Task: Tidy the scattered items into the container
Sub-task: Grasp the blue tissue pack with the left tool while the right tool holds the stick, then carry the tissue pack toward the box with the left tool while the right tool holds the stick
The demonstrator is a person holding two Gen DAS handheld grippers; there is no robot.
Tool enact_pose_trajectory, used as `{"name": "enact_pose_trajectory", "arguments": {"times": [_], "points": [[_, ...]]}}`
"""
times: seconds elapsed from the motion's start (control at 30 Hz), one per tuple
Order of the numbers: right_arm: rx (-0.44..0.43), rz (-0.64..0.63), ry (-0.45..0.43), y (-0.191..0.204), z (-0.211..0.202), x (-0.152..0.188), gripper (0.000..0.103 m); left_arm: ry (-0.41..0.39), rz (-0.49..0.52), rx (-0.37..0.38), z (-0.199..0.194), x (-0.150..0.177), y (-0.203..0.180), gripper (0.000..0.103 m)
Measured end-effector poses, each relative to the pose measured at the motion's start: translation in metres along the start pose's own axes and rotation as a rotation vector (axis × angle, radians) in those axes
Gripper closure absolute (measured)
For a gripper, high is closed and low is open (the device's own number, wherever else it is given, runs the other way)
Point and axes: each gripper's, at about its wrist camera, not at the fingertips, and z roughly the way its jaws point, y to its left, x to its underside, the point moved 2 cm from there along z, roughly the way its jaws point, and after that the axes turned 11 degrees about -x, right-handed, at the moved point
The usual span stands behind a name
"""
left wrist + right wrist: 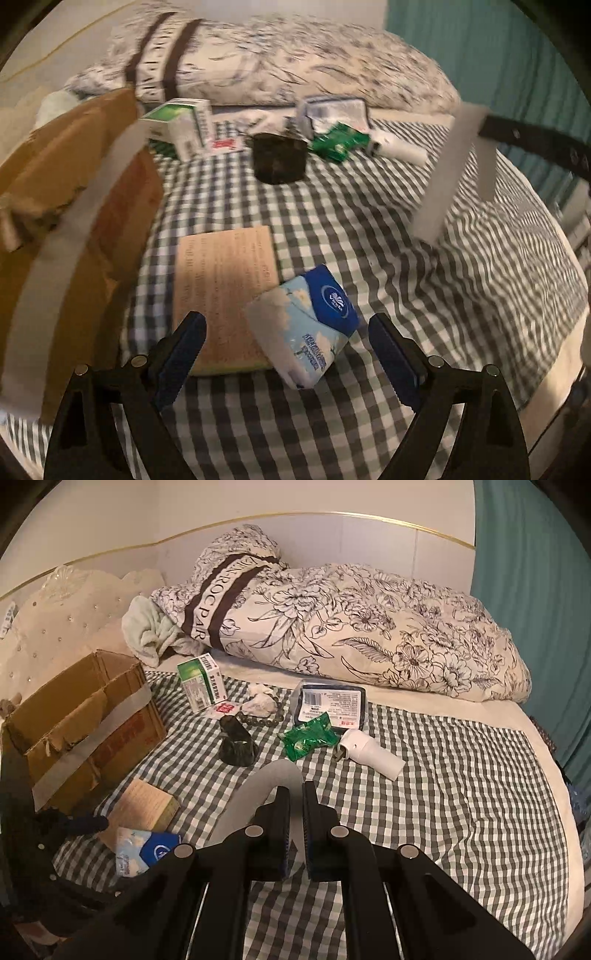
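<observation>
Covering most of the bed, a green-and-white gingham sheet [424, 794] lies flat under your work, with a rumpled floral duvet [351, 627] heaped along the far side, a pale tufted headboard [55, 627] at the left and a teal curtain [535, 609] on the right.

The container — an open corrugated cardboard box [85, 723] patched with grey tape — sits on the sheet at the left. Scattered beyond it are a green-and-white carton [201, 683], a dark glossy lump [236, 747], a crinkly green foil packet [308, 738], a flat black tray with a printed label [332, 701] and a white cylindrical plug-in device [369, 757].

Your left gripper [288, 354] has its jaws spread wide, with a soft blue-and-white tissue pack [306, 321] between them but untouched; the pack leans on a tan printed booklet [225, 280] just beside the box. Your right gripper [295, 834] is pressed together on a pale curved strip [258, 790] — smooth, bent like an arch.
</observation>
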Motion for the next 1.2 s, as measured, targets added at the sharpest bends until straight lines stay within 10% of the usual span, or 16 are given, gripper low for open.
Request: {"name": "enact_pose_trajectory", "arguments": {"times": [0.4,0.5,1.2], "points": [[-0.012,0.046,0.062,-0.017,0.031,0.003,0.097,-0.053,0.311,-0.003,0.024,0.002,-0.020,0.007],[-0.007,0.044,0.065,-0.018,0.032,0.002,0.097,-0.079,0.356,-0.019,0.020,0.003,-0.028,0.033],[-0.006,0.011,0.026,-0.006,-0.020,0.006,0.097,-0.005,0.245,-0.077,-0.011,-0.001,-0.024,0.050]]}}
